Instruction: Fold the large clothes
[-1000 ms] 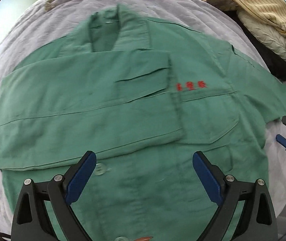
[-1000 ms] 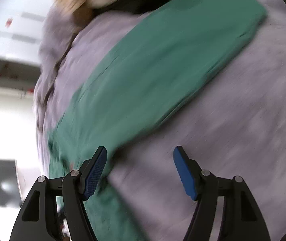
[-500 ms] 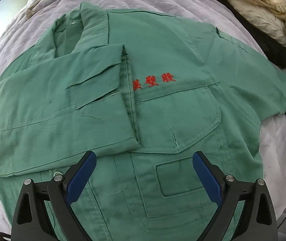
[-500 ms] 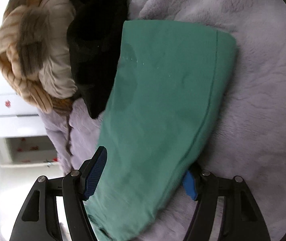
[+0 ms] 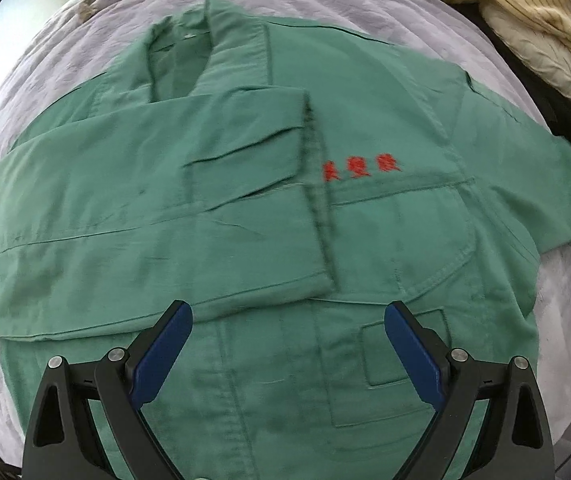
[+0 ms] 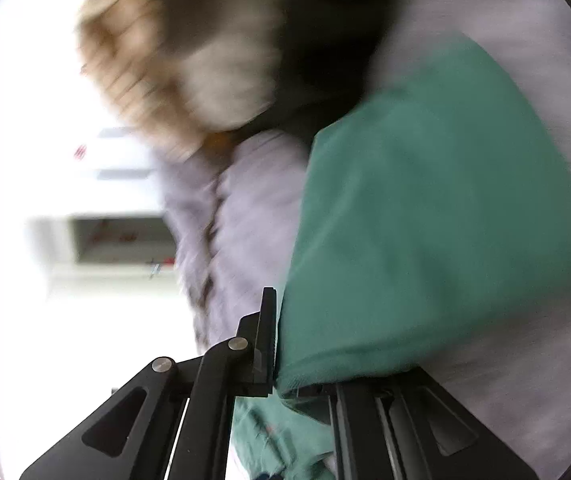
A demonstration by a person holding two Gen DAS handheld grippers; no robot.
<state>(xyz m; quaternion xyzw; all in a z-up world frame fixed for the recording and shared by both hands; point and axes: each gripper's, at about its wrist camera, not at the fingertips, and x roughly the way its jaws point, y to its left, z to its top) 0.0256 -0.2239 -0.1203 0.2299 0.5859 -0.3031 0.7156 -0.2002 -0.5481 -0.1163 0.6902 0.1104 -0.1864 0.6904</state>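
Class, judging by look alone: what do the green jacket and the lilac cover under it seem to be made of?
Green jacket: probably woven cotton or a cotton blend, matte; it shows crisp stitched seams, flat pockets and sharp creases. Lilac cover: apparently a soft plush or fleece, with a fuzzy, slightly mottled nap and soft rumples; the exact fibre cannot be told.

Blurred clothes pile, right-wrist view

left wrist overhead, right wrist sideways, close

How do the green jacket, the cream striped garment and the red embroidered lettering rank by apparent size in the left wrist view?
1. green jacket
2. cream striped garment, partly cut off at the edge, so its full size is unsure
3. red embroidered lettering
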